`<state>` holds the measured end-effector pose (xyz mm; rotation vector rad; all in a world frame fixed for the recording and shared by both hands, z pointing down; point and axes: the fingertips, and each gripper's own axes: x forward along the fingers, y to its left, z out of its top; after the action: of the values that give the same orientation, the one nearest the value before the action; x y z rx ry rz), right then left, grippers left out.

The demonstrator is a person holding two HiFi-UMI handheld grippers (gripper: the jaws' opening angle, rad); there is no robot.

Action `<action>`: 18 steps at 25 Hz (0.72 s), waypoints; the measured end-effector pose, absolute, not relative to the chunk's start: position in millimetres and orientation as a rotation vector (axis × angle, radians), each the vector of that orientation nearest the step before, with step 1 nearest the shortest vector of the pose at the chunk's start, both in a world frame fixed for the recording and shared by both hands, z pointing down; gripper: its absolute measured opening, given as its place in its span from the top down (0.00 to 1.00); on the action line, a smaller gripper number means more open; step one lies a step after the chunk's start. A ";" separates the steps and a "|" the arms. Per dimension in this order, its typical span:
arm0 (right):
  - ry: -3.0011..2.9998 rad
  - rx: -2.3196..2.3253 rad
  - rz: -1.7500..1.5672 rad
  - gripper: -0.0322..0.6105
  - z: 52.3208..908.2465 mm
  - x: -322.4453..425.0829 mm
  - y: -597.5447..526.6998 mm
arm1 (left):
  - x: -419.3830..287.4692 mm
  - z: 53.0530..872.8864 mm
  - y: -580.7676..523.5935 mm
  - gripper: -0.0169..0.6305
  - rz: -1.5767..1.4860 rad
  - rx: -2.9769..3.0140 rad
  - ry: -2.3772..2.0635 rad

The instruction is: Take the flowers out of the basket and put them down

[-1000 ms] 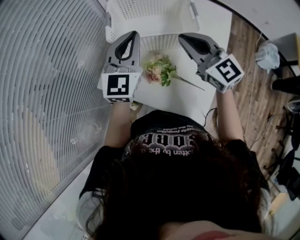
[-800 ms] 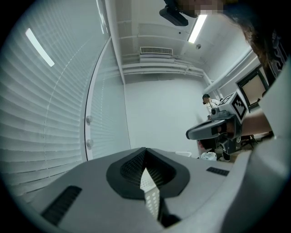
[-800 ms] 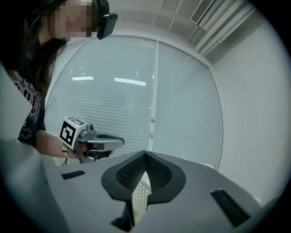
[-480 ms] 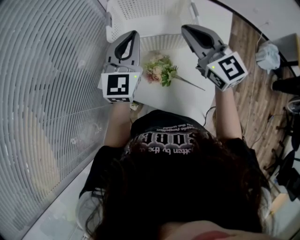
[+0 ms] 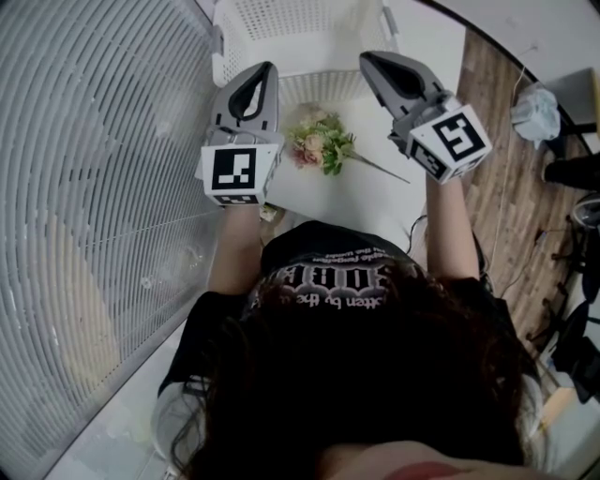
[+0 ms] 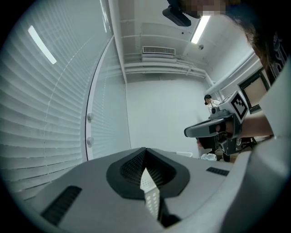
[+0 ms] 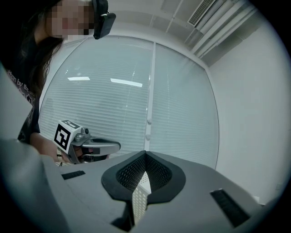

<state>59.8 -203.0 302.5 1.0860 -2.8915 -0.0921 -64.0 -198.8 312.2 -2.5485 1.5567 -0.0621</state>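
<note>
A pale pink-and-green flower bunch (image 5: pixel 320 142) lies on the white table (image 5: pixel 370 202), outside the white perforated basket (image 5: pixel 300 28). The grey left gripper (image 5: pixel 265 69) and right gripper (image 5: pixel 367 59) flank it, both clenched and empty.

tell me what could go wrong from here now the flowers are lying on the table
1. The left tool and right tool hover shut either side of the bouquet; a low sideways sweep could knock it.
2. Its stem points toward the table edge, so a nudge might slide it toward the floor.
3. Both tool tips sit near the basket wall and could bump it.
</note>
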 end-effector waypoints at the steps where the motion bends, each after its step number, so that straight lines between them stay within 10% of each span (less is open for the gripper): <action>1: -2.891 1.088 -0.086 0.91 302.8 59.9 -203.3 | -64.5 311.2 -199.2 0.97 -0.059 -2.547 1.559; 18: -2.861 1.150 -0.088 0.91 305.4 65.9 -210.3 | -66.7 309.6 -206.4 0.97 -0.054 -2.539 1.568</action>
<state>65.9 -210.3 305.4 1.1498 -2.8614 -0.0882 -66.7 -206.4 309.6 -2.5387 1.5683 -0.0536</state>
